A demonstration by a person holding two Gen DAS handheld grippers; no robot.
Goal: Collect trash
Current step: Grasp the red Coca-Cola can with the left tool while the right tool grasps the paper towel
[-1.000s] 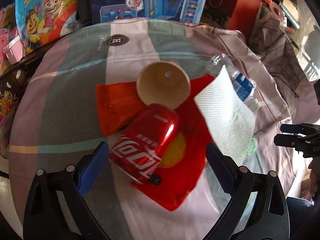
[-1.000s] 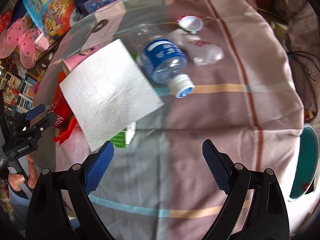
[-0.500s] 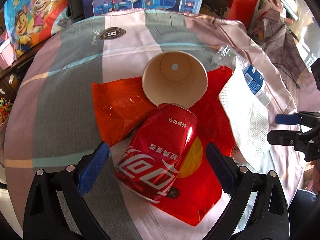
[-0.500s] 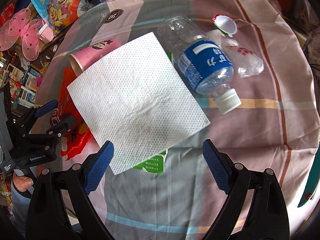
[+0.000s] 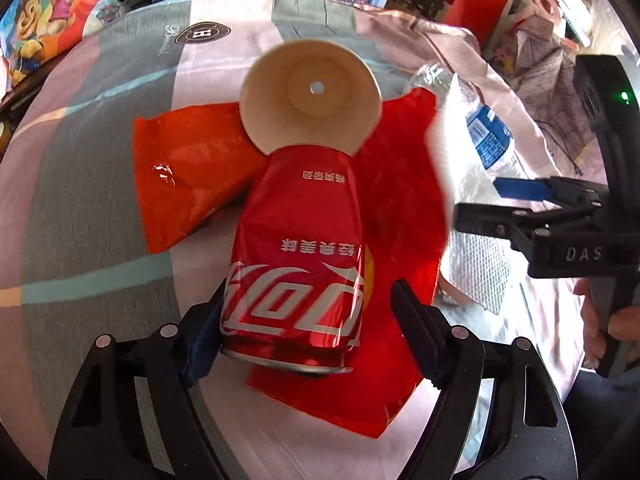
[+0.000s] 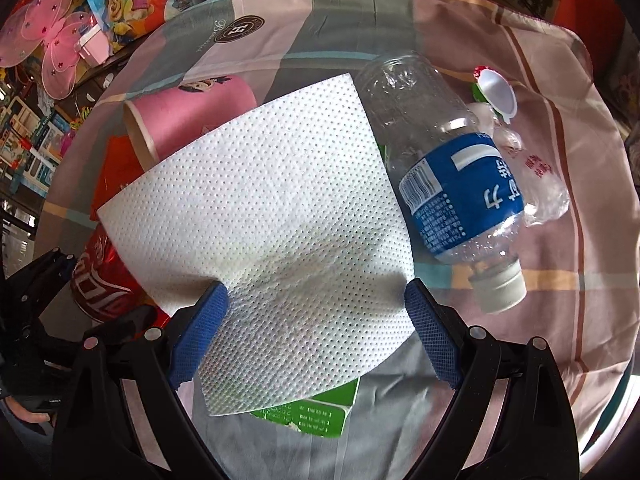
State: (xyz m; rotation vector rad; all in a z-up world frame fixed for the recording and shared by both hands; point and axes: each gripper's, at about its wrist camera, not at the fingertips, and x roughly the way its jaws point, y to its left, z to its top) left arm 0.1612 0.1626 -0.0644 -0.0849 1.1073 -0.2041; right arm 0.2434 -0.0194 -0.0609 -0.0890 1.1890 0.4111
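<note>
A dented red cola can [image 5: 298, 256] lies on red plastic wrappers [image 5: 192, 168], its base toward me, in front of a paper cup [image 5: 312, 92] on its side. My left gripper [image 5: 308, 312] is open around the can's base; the left pad touches it, the right pad stands apart. My right gripper [image 6: 314, 328] is open over a white paper napkin [image 6: 272, 216], its pads at the napkin's near edges. The napkin covers a green carton [image 6: 316, 412]. An empty plastic bottle [image 6: 452, 184] lies to the right of the napkin. The right gripper also shows in the left wrist view [image 5: 520, 204].
The trash lies on a round table with a striped cloth [image 6: 500, 360]. A pink cup [image 6: 188, 116], a clear wrapper [image 6: 540, 188] and a small white lid [image 6: 496, 92] lie on it. Toy boxes and bags [image 5: 60, 4] crowd beyond the far edge.
Both grippers have moved forward and down. The left now straddles the can's base and has narrowed. The right has moved left from the bare cloth onto the napkin.
</note>
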